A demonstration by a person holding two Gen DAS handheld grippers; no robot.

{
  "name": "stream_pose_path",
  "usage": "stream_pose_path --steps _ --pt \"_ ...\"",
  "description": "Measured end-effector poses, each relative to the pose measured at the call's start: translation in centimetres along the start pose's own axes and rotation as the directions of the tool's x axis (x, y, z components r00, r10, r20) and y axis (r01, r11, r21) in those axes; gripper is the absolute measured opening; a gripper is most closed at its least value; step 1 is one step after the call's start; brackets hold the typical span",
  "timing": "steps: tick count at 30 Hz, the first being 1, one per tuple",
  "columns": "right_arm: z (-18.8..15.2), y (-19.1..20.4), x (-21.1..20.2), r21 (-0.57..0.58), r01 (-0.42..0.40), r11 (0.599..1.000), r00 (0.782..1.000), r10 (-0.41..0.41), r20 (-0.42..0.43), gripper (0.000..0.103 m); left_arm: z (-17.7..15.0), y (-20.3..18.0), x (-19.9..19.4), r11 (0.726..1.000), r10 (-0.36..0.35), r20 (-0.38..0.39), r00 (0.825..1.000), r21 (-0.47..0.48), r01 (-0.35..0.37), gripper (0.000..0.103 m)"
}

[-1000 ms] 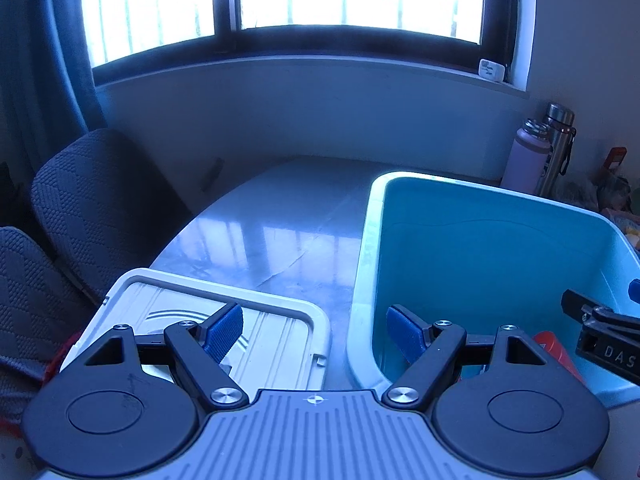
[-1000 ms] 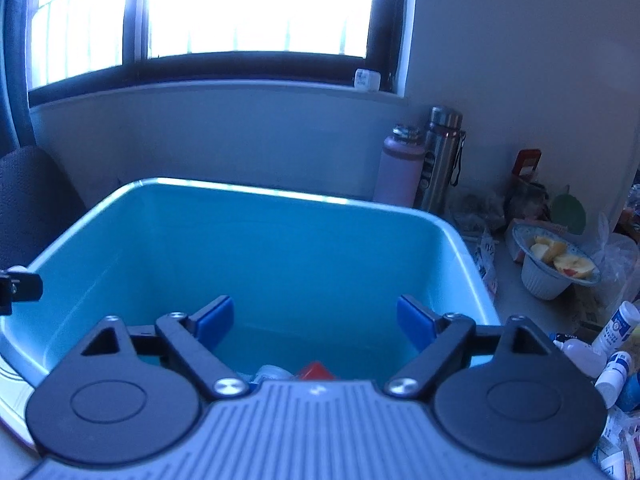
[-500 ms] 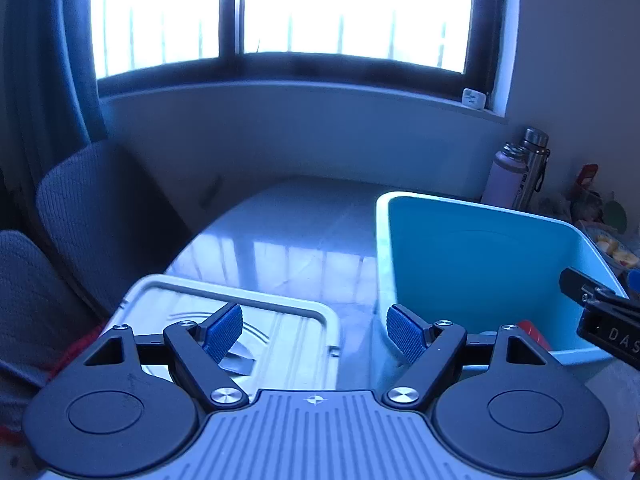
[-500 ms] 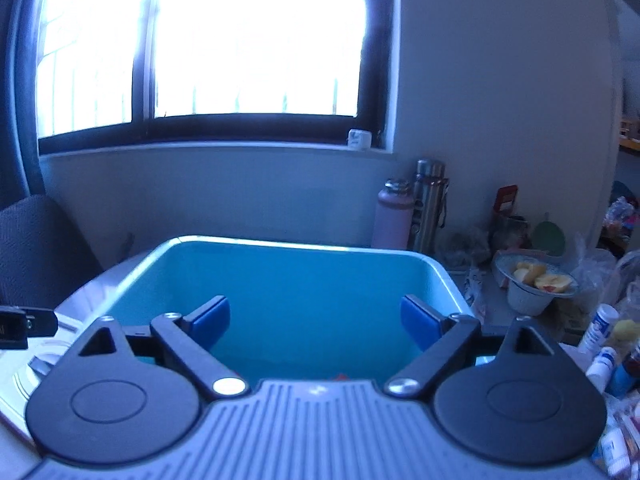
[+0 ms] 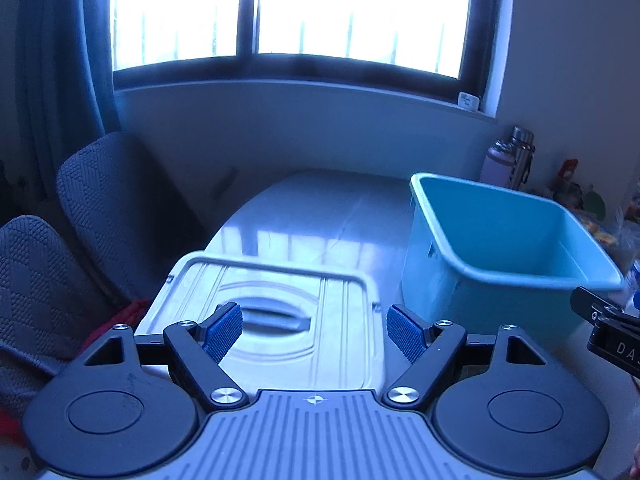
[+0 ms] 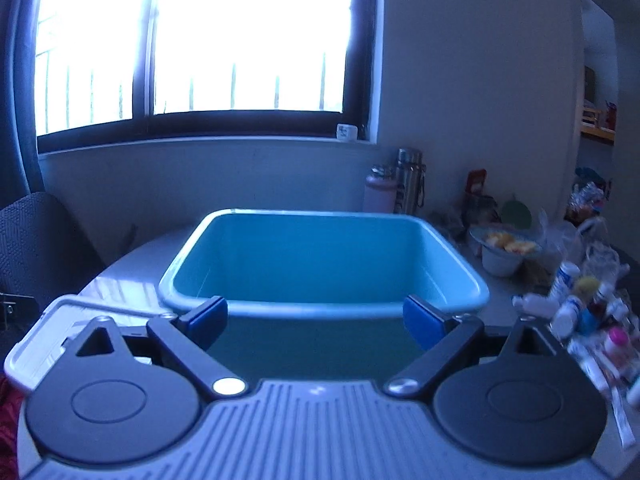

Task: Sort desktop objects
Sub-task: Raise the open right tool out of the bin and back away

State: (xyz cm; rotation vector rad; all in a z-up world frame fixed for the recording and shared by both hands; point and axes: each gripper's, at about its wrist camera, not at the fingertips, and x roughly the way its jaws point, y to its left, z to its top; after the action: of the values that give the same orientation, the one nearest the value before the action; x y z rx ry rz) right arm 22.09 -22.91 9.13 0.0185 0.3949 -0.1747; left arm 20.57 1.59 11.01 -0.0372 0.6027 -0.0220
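Heads up: your right gripper has nothing in it and its jaws are opening, while the left gripper sits half open and empty over the white lid. The small bottles you need to sort are heaped to the right of the blue tub. Swing in carelessly and you could knock them over, or clip the bowl just behind. The tub's near wall blocks a straight reach.
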Motion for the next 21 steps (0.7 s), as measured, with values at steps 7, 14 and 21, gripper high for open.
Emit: stream_pose_path --steps 7,14,21 --pt "-2.6 1.3 -3.4 0.015 0.025 1.0 0.999 -0.025 -0.022 0.095 -2.9 2.2 -2.2 0.999 -0.004 -0.019 1.0 0.042 0.005 0.081" --pt "-4.8 2.8 -5.2 0.025 0.024 0.999 0.997 -0.022 -0.076 0.095 -5.4 4.2 -3.5 0.998 0.004 -0.065 0.998 0.059 0.0 0.081" --pt "-5.7 4.8 -7.1 0.006 0.01 1.0 0.996 -0.009 -0.091 0.095 -7.1 6.2 -3.6 0.999 0.02 -0.107 0.994 0.04 -0.016 0.081"
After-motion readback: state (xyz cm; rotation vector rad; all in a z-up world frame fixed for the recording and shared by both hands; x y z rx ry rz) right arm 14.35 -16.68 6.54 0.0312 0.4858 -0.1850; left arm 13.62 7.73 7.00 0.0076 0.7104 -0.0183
